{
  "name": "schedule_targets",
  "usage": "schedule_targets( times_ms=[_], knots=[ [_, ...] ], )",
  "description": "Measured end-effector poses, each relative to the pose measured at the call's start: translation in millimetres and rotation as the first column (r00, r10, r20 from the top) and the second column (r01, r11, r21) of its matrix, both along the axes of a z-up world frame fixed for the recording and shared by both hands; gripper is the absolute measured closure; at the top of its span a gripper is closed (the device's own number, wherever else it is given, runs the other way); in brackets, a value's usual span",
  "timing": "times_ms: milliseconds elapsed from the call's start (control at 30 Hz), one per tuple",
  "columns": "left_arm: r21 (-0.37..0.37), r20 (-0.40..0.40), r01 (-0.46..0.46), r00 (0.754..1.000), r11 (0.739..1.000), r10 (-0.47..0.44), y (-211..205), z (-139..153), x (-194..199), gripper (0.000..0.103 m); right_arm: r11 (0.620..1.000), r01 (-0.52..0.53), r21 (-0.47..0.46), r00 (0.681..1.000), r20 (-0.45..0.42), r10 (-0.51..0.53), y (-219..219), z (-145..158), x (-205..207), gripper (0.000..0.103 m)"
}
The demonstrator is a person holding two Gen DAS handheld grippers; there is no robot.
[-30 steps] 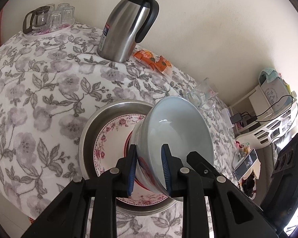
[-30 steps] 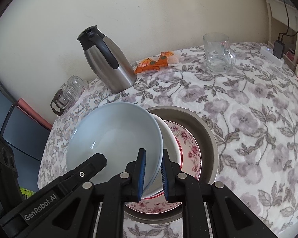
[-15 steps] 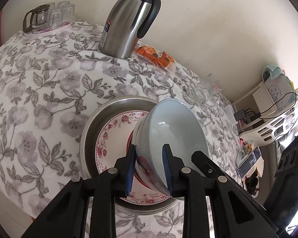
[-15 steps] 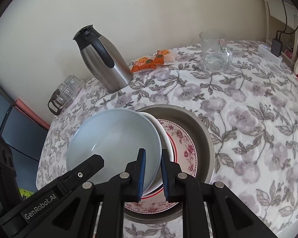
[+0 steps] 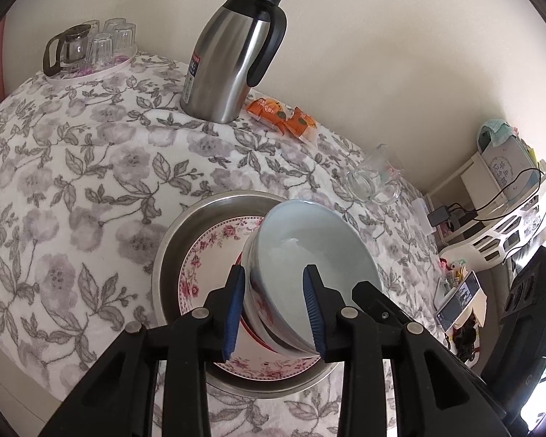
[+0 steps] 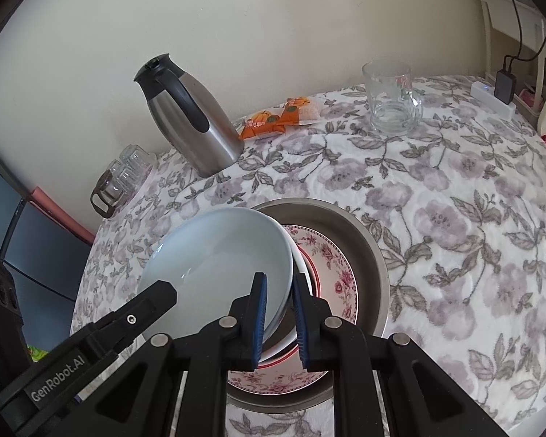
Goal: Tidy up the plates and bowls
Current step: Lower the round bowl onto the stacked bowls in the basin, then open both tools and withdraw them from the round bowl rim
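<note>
A pale blue bowl sits nested in a white bowl with red flowers. Both tilt over a floral plate inside a steel basin. My left gripper straddles the near rim of the nested bowls. Its jaws are opening, and the pads stand slightly off the walls. In the right wrist view, my right gripper is shut on the far-side rim of the blue bowl, just over the white bowl, plate and basin.
On the flowered tablecloth behind the basin stand a steel thermos jug, orange snack packets and a glass mug. A tray of glasses sits at the far left corner. White shelves with cables stand beyond the table's right edge.
The left gripper's pads have spread apart from the bowl rim. The bowls, the basin and the right gripper have stayed where they were.
</note>
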State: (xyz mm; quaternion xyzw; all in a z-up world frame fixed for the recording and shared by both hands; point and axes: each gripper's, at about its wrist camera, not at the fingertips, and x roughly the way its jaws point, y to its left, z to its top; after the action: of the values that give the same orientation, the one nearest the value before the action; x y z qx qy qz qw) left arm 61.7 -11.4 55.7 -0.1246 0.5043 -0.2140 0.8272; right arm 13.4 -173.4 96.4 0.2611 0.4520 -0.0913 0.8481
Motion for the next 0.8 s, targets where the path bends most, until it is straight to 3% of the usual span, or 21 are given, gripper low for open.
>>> schedule_targets(
  times_ms=[267, 800],
  knots=[
    [-0.016, 0.023, -0.053, 0.998, 0.998, 0.053, 8.7, 3.8, 1.1, 0.069, 1.0, 0.005, -0.013, 1.0, 0.002, -0.005, 0.8, 3.1, -1.8, 0.086],
    [0.0, -0.006, -0.039, 0.999, 0.999, 0.039, 2.2, -5.2, 3.4, 0.069, 1.0, 0.014, -0.012, 1.0, 0.0, -0.014, -2.2, 4.0, -3.7, 0.084]
  ],
)
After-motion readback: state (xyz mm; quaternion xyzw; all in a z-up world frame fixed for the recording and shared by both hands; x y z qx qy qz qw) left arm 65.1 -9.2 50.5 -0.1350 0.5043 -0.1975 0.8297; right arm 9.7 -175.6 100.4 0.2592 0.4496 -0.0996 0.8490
